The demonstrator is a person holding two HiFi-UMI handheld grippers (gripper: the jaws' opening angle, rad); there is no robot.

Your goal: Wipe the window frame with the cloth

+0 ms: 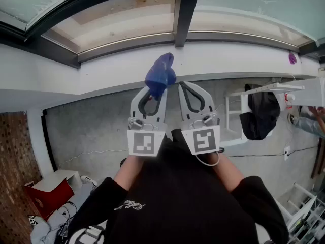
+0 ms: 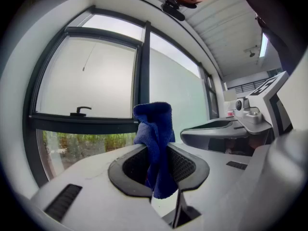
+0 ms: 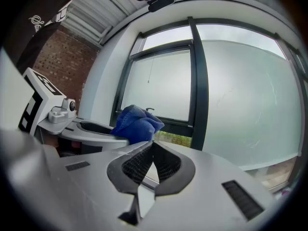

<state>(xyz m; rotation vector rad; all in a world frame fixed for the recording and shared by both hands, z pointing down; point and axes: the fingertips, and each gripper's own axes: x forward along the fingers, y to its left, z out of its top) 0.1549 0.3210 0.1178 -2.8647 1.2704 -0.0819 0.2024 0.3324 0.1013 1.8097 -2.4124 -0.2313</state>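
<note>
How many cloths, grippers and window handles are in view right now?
Blue cloth: 1
Grippers: 2 (left gripper, right gripper)
Window handle: 1
Total: 4

Diffuse daylight through window glass [image 2: 86, 76] beyond the fingers [image 2: 130, 170], glass nearly blown out. Fisheye bend, dark vignette at edges. Finger bases soft-focus.
</note>
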